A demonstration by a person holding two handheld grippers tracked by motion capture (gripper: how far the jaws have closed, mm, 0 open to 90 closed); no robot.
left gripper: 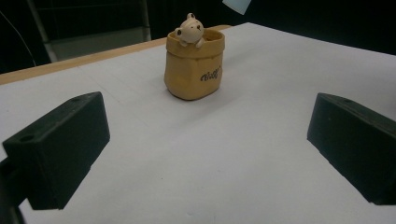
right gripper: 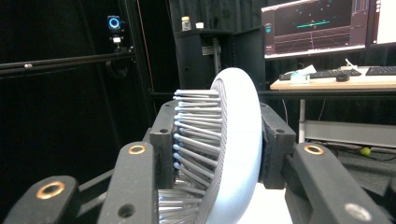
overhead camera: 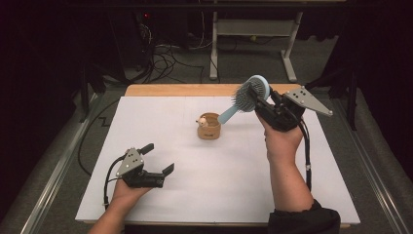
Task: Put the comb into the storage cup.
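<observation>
A light blue hairbrush (overhead camera: 248, 95) with grey bristles is held above the table at the back right. My right gripper (overhead camera: 260, 102) is shut on its head (right gripper: 231, 144), one jaw against the bristles and one against the back. Its handle slants down to the left toward a small tan pot (overhead camera: 209, 126) with a little bear figure (left gripper: 189, 30) peeking over its rim. The pot (left gripper: 194, 65) stands upright at the middle of the white table (overhead camera: 219, 165). My left gripper (overhead camera: 158, 158) rests low at the front left, open, with nothing between its jaws, pointing toward the pot.
The white sheet covers a wooden table top whose edge (overhead camera: 195, 90) shows at the back. Cables (overhead camera: 165, 61) and a desk frame (overhead camera: 253, 34) stand on the floor behind. A desk with monitors (right gripper: 322, 25) and a keyboard lies beyond the right gripper.
</observation>
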